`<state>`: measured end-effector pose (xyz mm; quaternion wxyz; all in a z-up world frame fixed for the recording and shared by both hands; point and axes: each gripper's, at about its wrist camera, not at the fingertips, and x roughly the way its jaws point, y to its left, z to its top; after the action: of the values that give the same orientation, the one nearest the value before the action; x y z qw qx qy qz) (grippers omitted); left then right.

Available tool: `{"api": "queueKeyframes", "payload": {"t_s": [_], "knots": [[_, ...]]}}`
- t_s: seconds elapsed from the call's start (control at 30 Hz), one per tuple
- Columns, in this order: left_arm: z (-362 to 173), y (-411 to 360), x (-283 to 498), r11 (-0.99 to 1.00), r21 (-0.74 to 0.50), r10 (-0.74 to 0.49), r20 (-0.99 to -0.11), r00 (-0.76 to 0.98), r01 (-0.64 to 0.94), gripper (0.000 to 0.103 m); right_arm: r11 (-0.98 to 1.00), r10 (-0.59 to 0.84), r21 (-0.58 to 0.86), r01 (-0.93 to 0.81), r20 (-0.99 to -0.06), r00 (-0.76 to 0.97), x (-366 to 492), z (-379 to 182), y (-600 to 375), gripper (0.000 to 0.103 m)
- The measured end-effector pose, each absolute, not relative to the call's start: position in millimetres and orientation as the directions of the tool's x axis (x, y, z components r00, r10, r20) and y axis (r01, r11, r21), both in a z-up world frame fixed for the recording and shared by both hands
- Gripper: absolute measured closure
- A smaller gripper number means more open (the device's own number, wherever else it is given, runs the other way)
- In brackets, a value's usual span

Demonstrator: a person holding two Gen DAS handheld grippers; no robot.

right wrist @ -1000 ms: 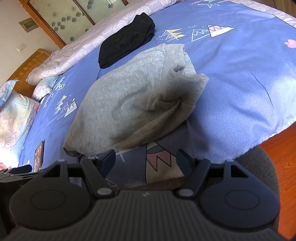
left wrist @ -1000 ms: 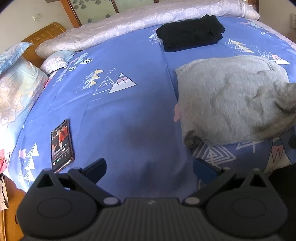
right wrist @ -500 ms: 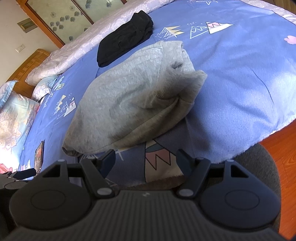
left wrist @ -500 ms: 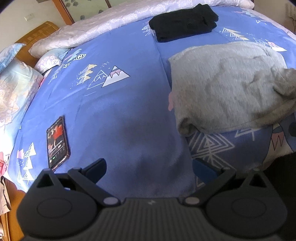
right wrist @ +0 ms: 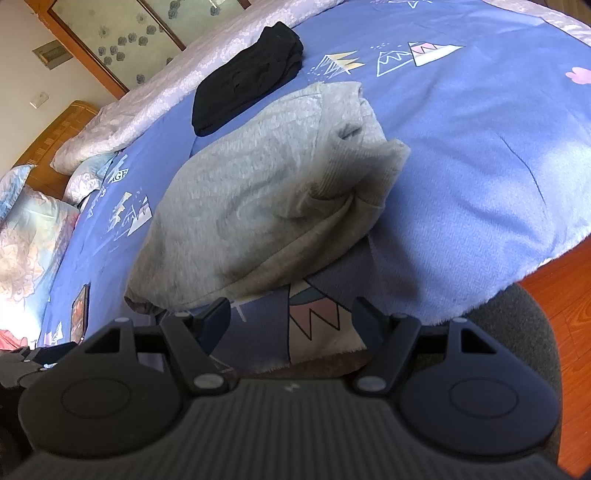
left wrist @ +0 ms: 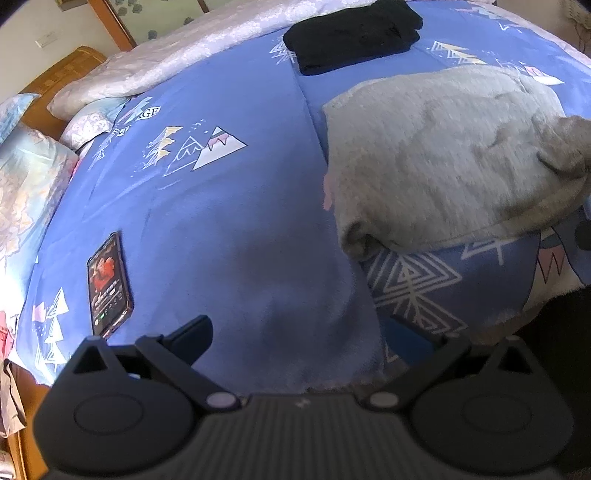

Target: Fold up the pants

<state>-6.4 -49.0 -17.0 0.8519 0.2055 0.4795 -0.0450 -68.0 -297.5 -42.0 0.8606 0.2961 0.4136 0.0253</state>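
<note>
We see the grey pants (left wrist: pixel 443 158) folded into a thick bundle on the blue bedspread (left wrist: pixel 229 229), at 2 o'clock in the left view & dead centre in the right. Left gripper (left wrist: pixel 301 332) is spread wide, nothing btwn the jaws; right gripper (right wrist: pixel 291 317) likewise, hovering just short of the bundle's near edge. Folded black garment (left wrist: pixel 352 35) sits at 12. Phone (left wrist: pixel 108 282) at 9, screen lit, text too small to read. Bedspread lettering ends "GE" (left wrist: pixel 149 112).
</note>
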Motion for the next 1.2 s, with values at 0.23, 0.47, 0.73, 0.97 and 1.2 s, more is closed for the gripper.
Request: {"api": "queueKeyframes", "payload": {"t_s": [0.23, 0.47, 0.73, 0.97, 1.2], "knots": [[-20.8, -51.0, -5.3, 0.907, 0.307, 0.12, -0.845, 0.521, 0.289, 0.0, 0.822, 0.29, 0.532, 0.202, -0.697, 0.656, -67.9, -41.9, -297.9, 0.028], [-22.9, -52.7, -5.3, 0.903, 0.31, 0.123, -0.85, 0.513, 0.297, 0.0, 0.82, 0.293, 0.535, 0.203, -0.697, 0.655, -68.5, -42.3, -299.1, 0.028], [-28.0, -54.1, -5.8, 0.899, 0.309, 0.124, -0.858, 0.498, 0.309, 0.0, 0.817, 0.296, 0.539, 0.206, -0.698, 0.652, -68.4, -43.4, -301.7, 0.028], [-32.1, -55.2, -6.2, 0.896, 0.308, 0.126, -0.867, 0.482, 0.319, 0.0, 0.814, 0.298, 0.542, 0.21, -0.7, 0.65, -68.6, -45.3, -304.6, 0.028], [-34.7, -56.4, -6.1, 0.893, 0.31, 0.128, -0.871, 0.475, 0.327, 0.0, 0.814, 0.3, 0.542, 0.21, -0.701, 0.647, -68.4, -45.8, -305.8, 0.028]]}}
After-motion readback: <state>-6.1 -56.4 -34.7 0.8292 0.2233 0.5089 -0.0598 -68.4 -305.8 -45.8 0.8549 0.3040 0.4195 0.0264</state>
